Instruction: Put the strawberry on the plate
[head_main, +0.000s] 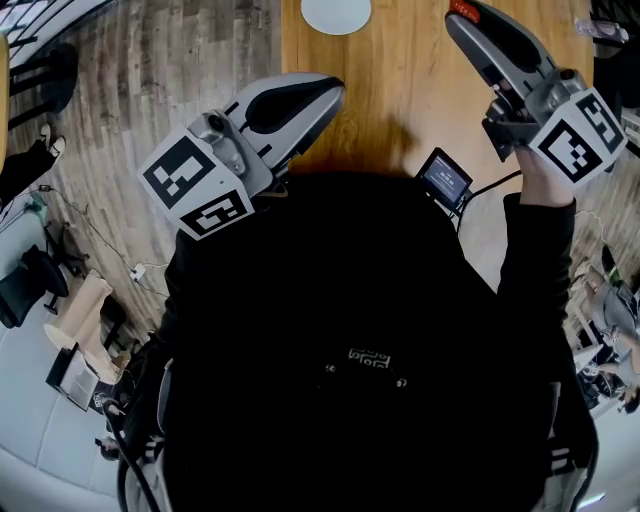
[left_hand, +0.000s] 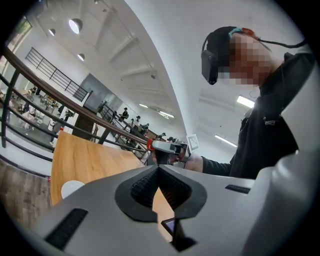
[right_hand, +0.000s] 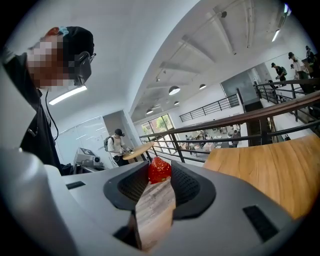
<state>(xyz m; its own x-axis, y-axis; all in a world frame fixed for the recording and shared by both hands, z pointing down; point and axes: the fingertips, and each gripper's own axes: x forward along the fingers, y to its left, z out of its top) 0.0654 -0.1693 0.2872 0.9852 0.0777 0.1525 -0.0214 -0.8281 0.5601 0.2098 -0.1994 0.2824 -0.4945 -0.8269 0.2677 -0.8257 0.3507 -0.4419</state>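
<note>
- The right claw (head_main: 466, 20) is pinching the strawberry (right_hand: 159, 171) at its tips, up off to the right of the plate (head_main: 335, 14).
- The left claw (left_hand: 159, 169) is closed with nothing in it, on the near side of the plate.
- I'd carry it over the plate, drop low, then open up gently so it doesn't roll off.

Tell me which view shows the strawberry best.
Right gripper view: strawberry sits centred, sharp, pinched between the jaws. Head view shows only a red sliver at the top edge; left gripper view only a distant red speck.
</note>
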